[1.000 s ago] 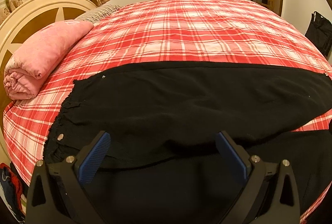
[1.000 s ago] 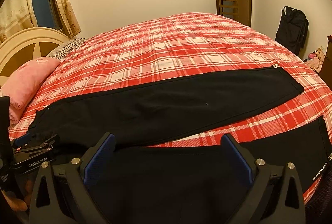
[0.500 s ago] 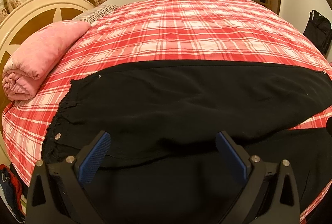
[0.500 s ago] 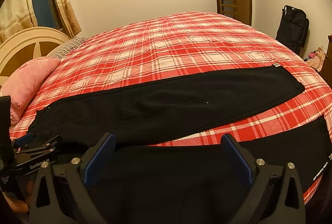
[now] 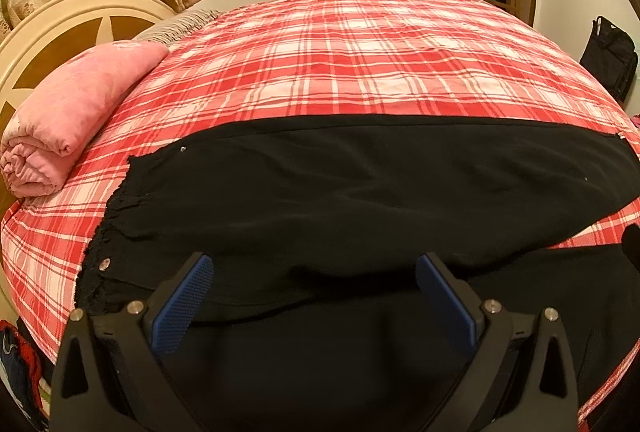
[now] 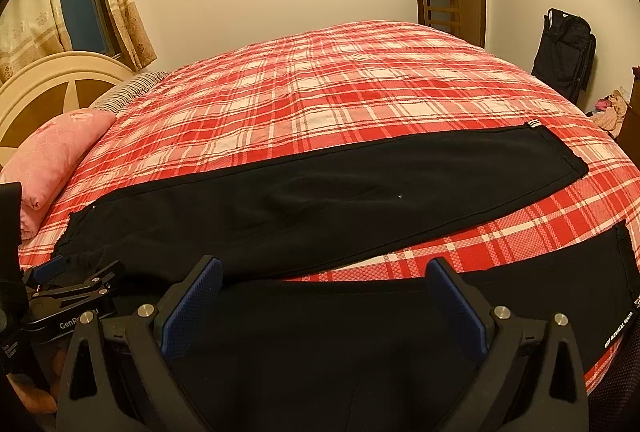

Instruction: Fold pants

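Observation:
Black pants (image 5: pixel 360 188) lie spread on the red plaid bed, waistband at the left (image 5: pixel 108 232), both legs running right. In the right wrist view the far leg (image 6: pixel 340 208) ends at a cuff at the right, and the near leg (image 6: pixel 520 296) lies along the bed's front edge. My left gripper (image 5: pixel 314 296) is open, low over the near leg close to the waist. My right gripper (image 6: pixel 326 296) is open over the near leg, further right. The left gripper also shows in the right wrist view (image 6: pixel 68 292) at the far left.
A rolled pink blanket (image 5: pixel 68 120) lies at the left by the cream headboard (image 5: pixel 44 32). The plaid bedspread (image 6: pixel 360 84) stretches beyond the pants. A black bag (image 6: pixel 564 52) stands against the right wall near a wooden door.
The left wrist view has shifted slightly, with the pants' waist sitting a bit lower and further right in the frame. Both grippers stay open; the right one has barely moved.

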`<action>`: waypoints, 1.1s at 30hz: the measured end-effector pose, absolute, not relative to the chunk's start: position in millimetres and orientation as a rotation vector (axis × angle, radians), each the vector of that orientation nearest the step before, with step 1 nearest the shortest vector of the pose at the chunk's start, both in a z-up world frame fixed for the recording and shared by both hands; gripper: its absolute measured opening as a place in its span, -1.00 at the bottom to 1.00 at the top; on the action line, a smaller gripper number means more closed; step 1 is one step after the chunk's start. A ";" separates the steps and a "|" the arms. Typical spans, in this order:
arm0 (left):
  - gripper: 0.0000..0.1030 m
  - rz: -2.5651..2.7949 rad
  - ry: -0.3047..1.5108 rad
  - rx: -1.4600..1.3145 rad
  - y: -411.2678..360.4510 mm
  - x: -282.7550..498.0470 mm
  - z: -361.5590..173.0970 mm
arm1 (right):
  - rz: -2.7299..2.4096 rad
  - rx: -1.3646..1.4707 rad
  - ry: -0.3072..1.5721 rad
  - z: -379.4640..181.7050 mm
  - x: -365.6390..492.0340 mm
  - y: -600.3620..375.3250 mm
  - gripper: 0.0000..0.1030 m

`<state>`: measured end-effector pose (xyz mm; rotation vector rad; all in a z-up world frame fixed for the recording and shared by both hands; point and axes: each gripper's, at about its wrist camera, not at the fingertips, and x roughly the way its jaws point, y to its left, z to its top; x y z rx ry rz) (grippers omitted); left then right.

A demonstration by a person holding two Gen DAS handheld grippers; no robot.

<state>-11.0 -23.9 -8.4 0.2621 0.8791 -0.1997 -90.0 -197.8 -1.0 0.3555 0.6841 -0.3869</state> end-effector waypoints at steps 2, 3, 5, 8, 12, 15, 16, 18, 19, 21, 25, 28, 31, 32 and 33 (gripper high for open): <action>1.00 -0.201 0.881 0.263 -23.9 -11.2 -9.3 | -0.386 0.356 0.686 -1.8 -89.7 -199.4 0.98; 1.00 -0.202 0.882 0.263 -24.5 -11.0 -9.7 | -0.385 0.356 0.688 -2.2 -89.1 -200.1 0.98; 1.00 -0.203 0.885 0.262 -24.9 -10.4 -10.3 | -0.384 0.356 0.692 -3.3 -87.9 -200.5 0.98; 1.00 -0.203 0.891 0.262 -26.3 -9.2 -11.8 | -0.382 0.357 0.700 -5.8 -85.9 -201.6 0.98; 1.00 -0.205 0.900 0.267 -28.4 -7.0 -15.6 | -0.376 0.356 0.714 -10.4 -81.4 -203.4 0.98; 1.00 -0.213 0.910 0.268 -28.9 -5.1 -18.4 | -0.355 0.338 0.727 -12.0 -73.3 -205.1 0.98; 1.00 -0.224 0.915 0.265 -28.0 -4.2 -19.0 | -0.335 0.325 0.731 -11.7 -69.0 -206.3 0.98; 1.00 -0.266 0.929 0.253 -22.4 -0.1 -18.3 | -0.258 0.281 0.721 -6.1 -53.8 -211.2 0.98; 1.00 -0.278 0.933 0.244 -17.5 3.3 -16.3 | -0.221 0.256 0.705 -2.5 -45.5 -213.1 0.98; 1.00 -0.259 0.918 0.217 -2.0 14.2 -9.3 | -0.129 0.159 0.672 6.9 -16.8 -215.9 0.98; 1.00 -0.139 0.887 0.129 37.3 46.9 3.3 | 0.027 0.022 0.755 4.2 58.6 -213.9 0.95; 1.00 -0.090 0.919 0.073 55.8 70.0 -1.2 | 0.120 -0.028 0.805 -9.8 111.1 -203.1 0.90; 1.00 -0.075 0.949 0.039 63.1 86.9 -10.5 | 0.192 -0.071 0.881 -35.9 152.1 -191.1 0.88; 1.00 -0.070 0.960 0.027 65.2 91.8 -14.2 | 0.210 -0.089 0.913 -46.0 165.2 -187.2 0.86; 1.00 -0.068 0.971 0.016 67.4 96.1 -18.3 | 0.221 -0.099 0.937 -52.6 172.1 -183.9 0.82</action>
